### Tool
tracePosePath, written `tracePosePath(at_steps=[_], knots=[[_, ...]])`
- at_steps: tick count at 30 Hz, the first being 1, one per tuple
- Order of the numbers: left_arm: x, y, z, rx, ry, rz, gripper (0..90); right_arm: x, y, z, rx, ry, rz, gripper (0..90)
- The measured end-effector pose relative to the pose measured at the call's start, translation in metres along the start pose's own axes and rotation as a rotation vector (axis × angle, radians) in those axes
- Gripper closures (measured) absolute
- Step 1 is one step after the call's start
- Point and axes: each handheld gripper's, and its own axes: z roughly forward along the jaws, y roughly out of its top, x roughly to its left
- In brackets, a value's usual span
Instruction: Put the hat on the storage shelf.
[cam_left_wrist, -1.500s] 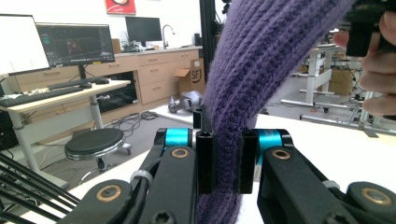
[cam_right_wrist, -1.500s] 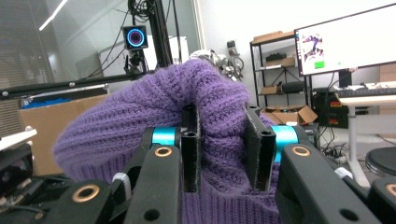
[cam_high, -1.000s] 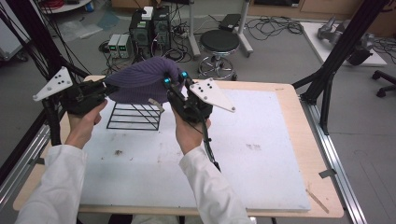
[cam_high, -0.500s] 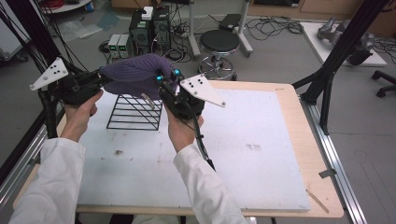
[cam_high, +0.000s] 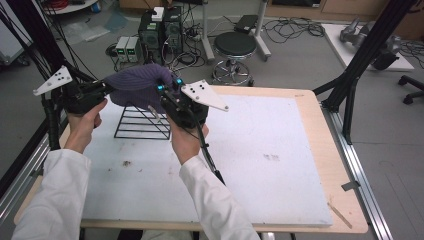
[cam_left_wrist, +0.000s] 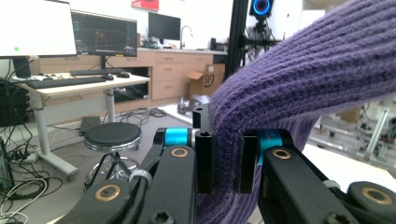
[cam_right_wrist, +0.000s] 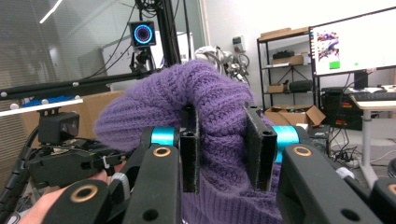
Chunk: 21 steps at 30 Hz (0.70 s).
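Two grippers, left gripper and right gripper, each pinch the purple knit hat, stretched above the wire rack; uneven pulling could slip the knit free or snag the rack.

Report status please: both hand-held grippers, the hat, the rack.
Left hand-held gripper and right hand-held gripper both shut on purple hat. Hat held above wire rack. Nothing in the way.
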Motion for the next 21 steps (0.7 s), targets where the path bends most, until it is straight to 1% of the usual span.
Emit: tracePosePath(at_steps=[2,3,7,9,10,12,13,14,15,16,17,18,19,20,21], knots=[[0.001,-0.007,-0.004,-0.014,0.011,-0.003,82.3,0.001,-0.007,0.002,-0.001,0.001,0.007,71.3],[0.002,-0.01,-0.005,-0.014,0.018,-0.002,82.3,0.001,-0.014,0.006,-0.003,0.002,0.02,71.4],[0.009,-0.023,-0.011,-0.013,0.047,-0.024,82.3,0.003,-0.024,0.013,0.006,0.001,0.031,71.4],[0.012,-0.029,-0.013,-0.021,0.061,-0.027,82.3,0.005,-0.033,0.02,0.001,-0.011,0.014,71.4],[0.013,-0.033,-0.014,-0.024,0.066,-0.031,82.3,0.005,-0.033,0.02,0.001,-0.011,0.014,71.4],[0.014,-0.04,-0.014,-0.025,0.08,-0.042,82.3,0.007,-0.042,0.024,-0.014,-0.028,-0.013,71.3],[0.015,-0.043,-0.014,-0.027,0.084,-0.051,82.2,0.008,-0.049,0.025,-0.027,-0.043,-0.033,71.3],[0.015,-0.047,-0.015,-0.033,0.088,-0.068,82.2,0.008,-0.049,0.025,-0.027,-0.043,-0.033,71.3],[0.015,-0.05,-0.016,-0.039,0.09,-0.082,82.2,0.011,-0.059,0.025,-0.044,-0.059,-0.048,71.3],[0.015,-0.054,-0.017,-0.041,0.103,-0.082,82.2,0.011,-0.059,0.025,-0.044,-0.059,-0.048,71.3],[0.014,-0.056,-0.017,-0.034,0.114,-0.082,82.2,0.013,-0.07,0.025,-0.048,-0.075,-0.052,71.3],[0.014,-0.059,-0.018,-0.034,0.127,-0.082,82.2,0.013,-0.074,0.026,-0.044,-0.08,-0.047,71.3],[0.015,-0.061,-0.02,-0.035,0.137,-0.088,82.2,0.013,-0.074,0.026,-0.044,-0.08,-0.047,71.3],[0.015,-0.064,-0.021,-0.034,0.144,-0.097,82.2,0.013,-0.078,0.027,-0.037,-0.084,-0.04,71.3],[0.016,-0.066,-0.022,-0.03,0.148,-0.103,82.2,0.013,-0.083,0.029,-0.026,-0.1,-0.025,71.3]])
